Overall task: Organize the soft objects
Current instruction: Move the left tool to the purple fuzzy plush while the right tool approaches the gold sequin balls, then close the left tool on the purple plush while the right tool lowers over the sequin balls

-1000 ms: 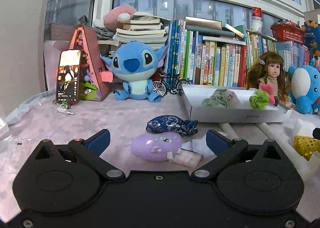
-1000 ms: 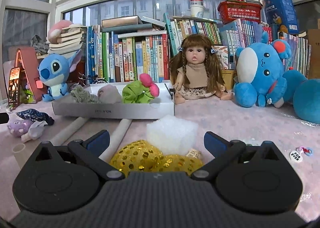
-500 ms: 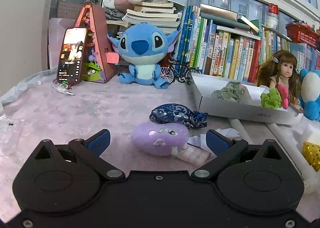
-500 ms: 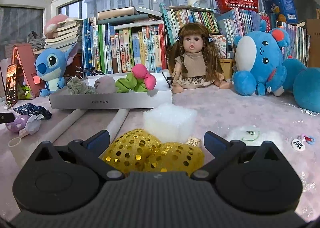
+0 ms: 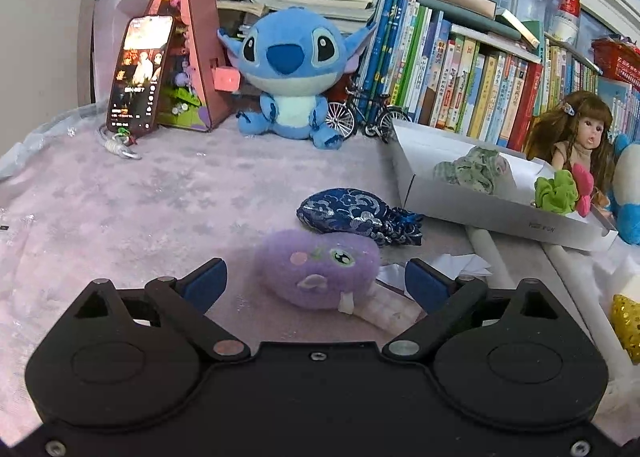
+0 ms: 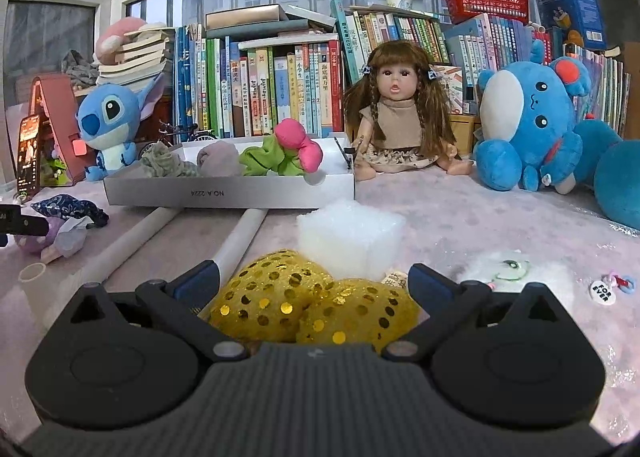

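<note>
My left gripper (image 5: 316,283) is open, its blue pads on either side of a purple plush toy (image 5: 318,273) lying on the pink cloth, not touching it. A dark blue patterned pouch (image 5: 356,215) lies just beyond. My right gripper (image 6: 314,283) is open around a gold sequined soft toy (image 6: 312,303), pads apart from it. A white foam block (image 6: 350,237) sits behind it. The white box (image 6: 228,191) holds a grey-green scrunchie (image 6: 164,163), a grey soft piece (image 6: 218,159) and a green and pink soft toy (image 6: 286,155).
Two white tubes (image 6: 240,239) lie in front of the box. A Stitch plush (image 5: 290,73), a phone (image 5: 140,73), a doll (image 6: 394,117), a blue plush (image 6: 528,121) and rows of books (image 6: 280,85) line the back. A white fluffy item (image 6: 516,273) lies right.
My left gripper has moved forward and lower, so the purple plush now sits between its pads. My right gripper has closed in on the gold sequined toy. Both stay open.
</note>
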Action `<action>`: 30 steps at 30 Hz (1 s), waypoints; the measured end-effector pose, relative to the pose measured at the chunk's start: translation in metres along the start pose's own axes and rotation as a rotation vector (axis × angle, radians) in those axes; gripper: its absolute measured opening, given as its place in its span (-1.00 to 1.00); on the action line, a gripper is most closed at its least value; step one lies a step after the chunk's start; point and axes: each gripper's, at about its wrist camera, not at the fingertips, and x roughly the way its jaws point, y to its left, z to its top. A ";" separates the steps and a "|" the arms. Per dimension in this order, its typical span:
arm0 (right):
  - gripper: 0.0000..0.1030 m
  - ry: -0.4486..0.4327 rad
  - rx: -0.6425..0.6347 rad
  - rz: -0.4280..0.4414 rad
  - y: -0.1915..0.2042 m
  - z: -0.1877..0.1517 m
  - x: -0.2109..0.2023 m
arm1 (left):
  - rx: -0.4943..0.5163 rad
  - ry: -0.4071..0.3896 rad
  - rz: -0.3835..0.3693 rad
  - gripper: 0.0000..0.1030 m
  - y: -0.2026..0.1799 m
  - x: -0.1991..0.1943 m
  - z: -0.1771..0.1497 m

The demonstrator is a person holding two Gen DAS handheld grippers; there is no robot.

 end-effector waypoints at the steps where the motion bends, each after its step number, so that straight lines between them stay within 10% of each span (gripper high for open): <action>1: 1.00 0.002 -0.002 0.001 0.000 0.000 0.000 | 0.004 0.002 0.005 0.85 -0.001 0.001 0.000; 9: 1.00 0.018 0.000 0.010 0.000 0.000 0.002 | -0.025 0.058 -0.021 0.65 -0.002 0.008 -0.002; 16: 1.00 0.023 0.005 0.024 -0.002 0.001 0.003 | -0.031 0.054 -0.021 0.06 0.000 0.005 -0.002; 30: 1.00 0.025 0.004 0.042 -0.002 0.000 0.003 | -0.005 -0.004 -0.057 -0.04 -0.006 -0.017 0.005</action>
